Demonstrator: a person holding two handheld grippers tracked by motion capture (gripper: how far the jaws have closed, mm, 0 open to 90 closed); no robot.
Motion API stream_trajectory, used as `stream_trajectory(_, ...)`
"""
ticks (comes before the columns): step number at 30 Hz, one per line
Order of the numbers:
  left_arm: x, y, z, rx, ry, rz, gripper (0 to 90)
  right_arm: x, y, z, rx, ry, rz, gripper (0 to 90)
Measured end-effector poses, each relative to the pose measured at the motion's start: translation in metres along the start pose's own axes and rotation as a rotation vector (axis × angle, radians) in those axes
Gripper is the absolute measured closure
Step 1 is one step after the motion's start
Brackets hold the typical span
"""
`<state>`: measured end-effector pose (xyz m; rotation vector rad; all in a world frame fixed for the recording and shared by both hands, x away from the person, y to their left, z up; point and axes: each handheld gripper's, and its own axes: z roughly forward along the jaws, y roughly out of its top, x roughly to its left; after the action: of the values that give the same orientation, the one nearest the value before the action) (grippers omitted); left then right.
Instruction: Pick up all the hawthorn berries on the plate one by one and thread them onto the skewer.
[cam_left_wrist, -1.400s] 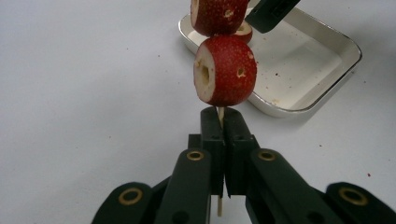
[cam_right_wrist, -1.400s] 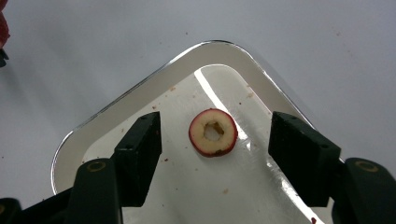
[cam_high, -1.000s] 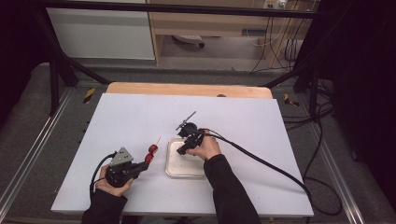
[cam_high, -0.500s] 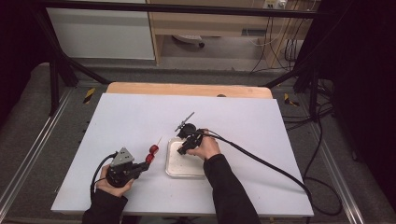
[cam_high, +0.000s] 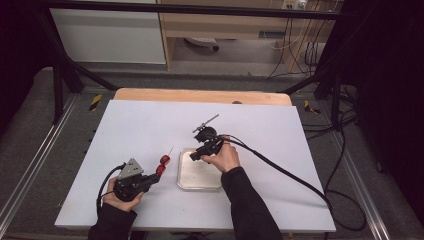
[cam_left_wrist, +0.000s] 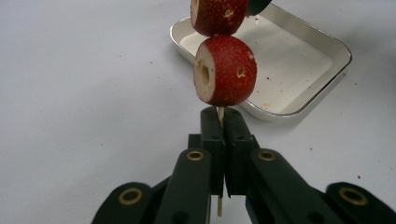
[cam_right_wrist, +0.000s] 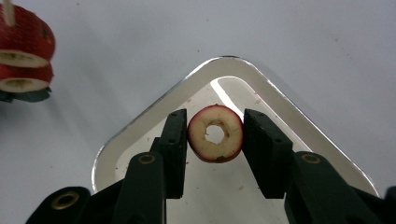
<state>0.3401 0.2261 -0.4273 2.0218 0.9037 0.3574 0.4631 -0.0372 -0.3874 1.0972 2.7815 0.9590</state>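
Moved: my right gripper (cam_right_wrist: 215, 135), jaws just closing, lifted clamping hawthorn ring (cam_right_wrist: 215, 133) above tray (cam_right_wrist: 154, 112).
Left gripper (cam_left_wrist: 223, 122): pinches skewer (cam_left_wrist: 219, 114).
Risk: I may miss the tip; ring drops.

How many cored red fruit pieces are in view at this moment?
3: two threaded on the skewer clamped in the left gripper, an upper piece and a lower piece; the third piece sits between the right gripper jaws over the tray.

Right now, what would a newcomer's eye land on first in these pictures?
Two cored red fruit pieces threaded on a thin wooden skewer, which the left gripper clamps left of the shallow metal tray. Over that tray, the right gripper pinches a third red fruit ring.
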Motion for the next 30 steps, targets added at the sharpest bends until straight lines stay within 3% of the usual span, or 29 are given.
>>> stream_trajectory(6, -0.002, 0.001, -0.001, -0.004, -0.001, 0.004, 88.3, 0.002, -0.013, -0.016, -0.118, 0.037, 0.091, 61.6)
stream_trajectory(10, -0.004, 0.001, -0.001, -0.008, -0.003, 0.008, 88.3, 0.000, -0.025, -0.025, -0.234, 0.092, 0.155, 61.6)
stream_trajectory(18, -0.009, 0.002, -0.001, -0.013, -0.007, 0.017, 88.3, 0.000, -0.049, -0.032, -0.408, 0.148, 0.249, 61.6)
stream_trajectory(23, -0.012, 0.003, -0.001, -0.015, -0.011, 0.021, 88.3, 0.002, -0.062, -0.033, -0.502, 0.209, 0.299, 61.7)
stream_trajectory(30, -0.018, 0.004, 0.000, -0.017, -0.016, 0.029, 88.3, 0.006, -0.076, -0.031, -0.624, 0.224, 0.342, 61.7)
